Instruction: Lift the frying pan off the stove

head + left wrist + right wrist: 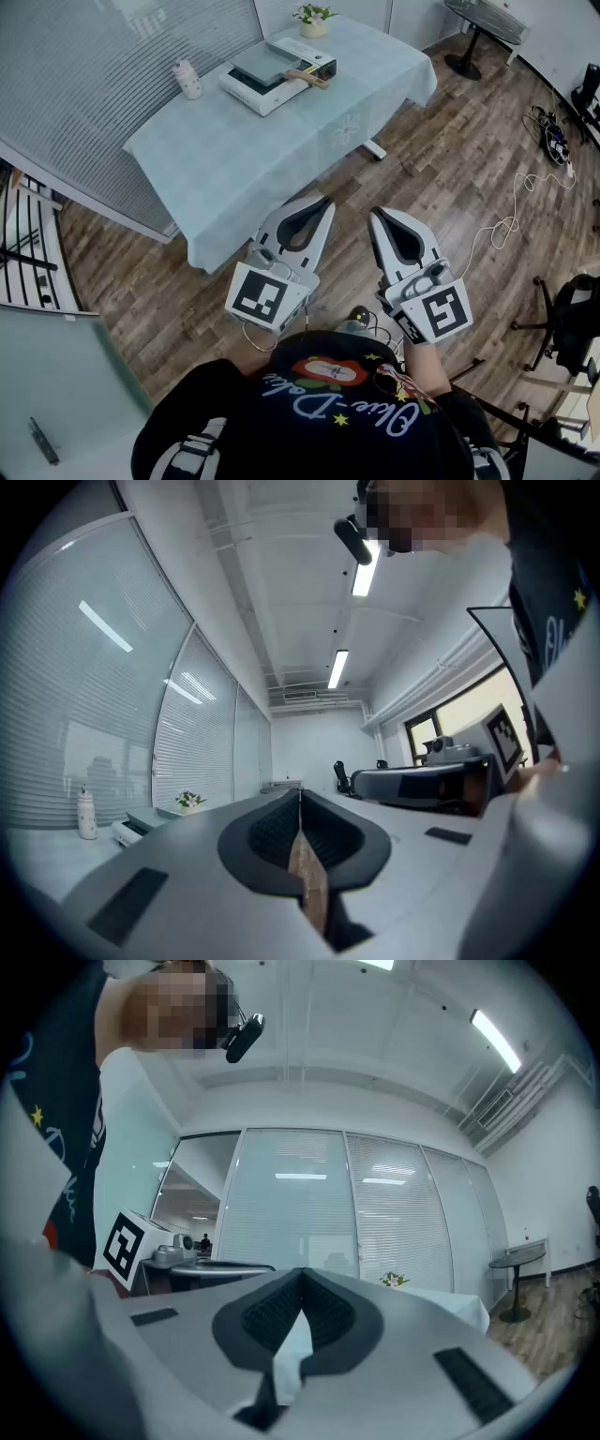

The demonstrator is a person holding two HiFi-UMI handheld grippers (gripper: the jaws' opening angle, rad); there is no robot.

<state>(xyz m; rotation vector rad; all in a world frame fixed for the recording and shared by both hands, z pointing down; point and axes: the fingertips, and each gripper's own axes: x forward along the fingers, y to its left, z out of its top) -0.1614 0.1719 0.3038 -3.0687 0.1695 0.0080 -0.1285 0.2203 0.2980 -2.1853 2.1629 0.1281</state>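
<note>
I have both grippers held low over the wooden floor [441, 178], short of the near edge of the table [234, 169]. The left gripper [326, 200] has its jaws pressed together with nothing between them, and the right gripper [373, 214] is the same, closed and empty. The frying pan [261, 60] sits on the white stove [265, 97], well apart from both grippers, at about 11 o'clock from them on the far part of the table. Its handle [309, 78] looks wooden and points toward 4 o'clock, though it is small at this range. A white bottle [187, 80] stands at 9 o'clock of the stove, and a flower pot [314, 19] at 1 o'clock.
</note>
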